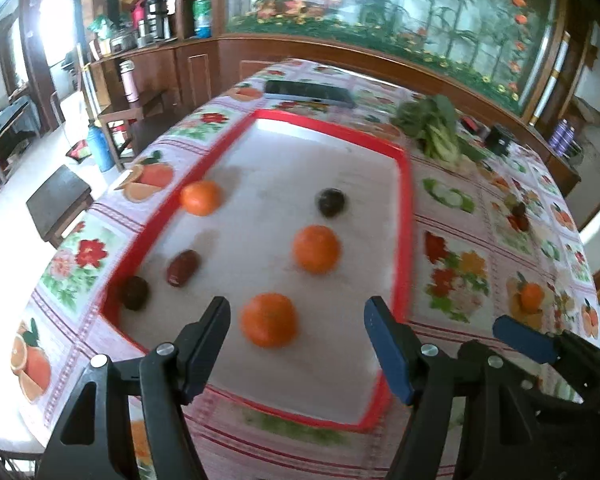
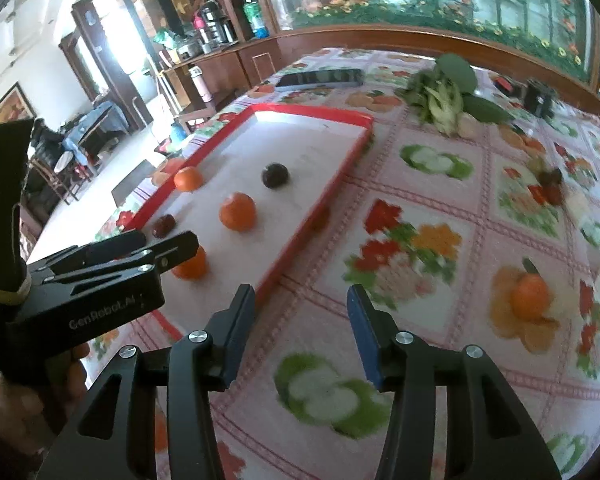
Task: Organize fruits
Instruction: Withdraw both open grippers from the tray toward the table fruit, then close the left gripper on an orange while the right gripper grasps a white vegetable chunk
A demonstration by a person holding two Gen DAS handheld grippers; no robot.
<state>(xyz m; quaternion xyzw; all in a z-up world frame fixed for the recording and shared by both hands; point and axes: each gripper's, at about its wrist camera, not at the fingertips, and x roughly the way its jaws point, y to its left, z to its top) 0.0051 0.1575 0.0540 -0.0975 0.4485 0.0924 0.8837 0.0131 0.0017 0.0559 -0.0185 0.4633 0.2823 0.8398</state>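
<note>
A red-rimmed tray (image 1: 405,216) with a white floor holds three oranges and three dark fruits. The nearest orange (image 1: 269,320) lies just beyond my left gripper (image 1: 297,308), which hangs open over the tray's near end with nothing between its pads. The other oranges (image 1: 316,249) (image 1: 201,198) and a dark plum (image 1: 331,202) lie farther back. My right gripper (image 2: 300,300) stands open and empty over the tablecloth, just right of the tray's rim (image 2: 300,240). Another orange (image 2: 530,294) sits on the cloth to its right. From the right wrist view the left gripper (image 2: 172,252) partly hides the near orange (image 2: 192,268).
Leafy greens (image 1: 436,128), a dark phone (image 1: 308,92) and a small black box (image 1: 498,138) lie at the table's far side. Small dark and red fruits (image 2: 550,184) rest on the cloth at right. The table's left edge drops to a stool (image 1: 60,200).
</note>
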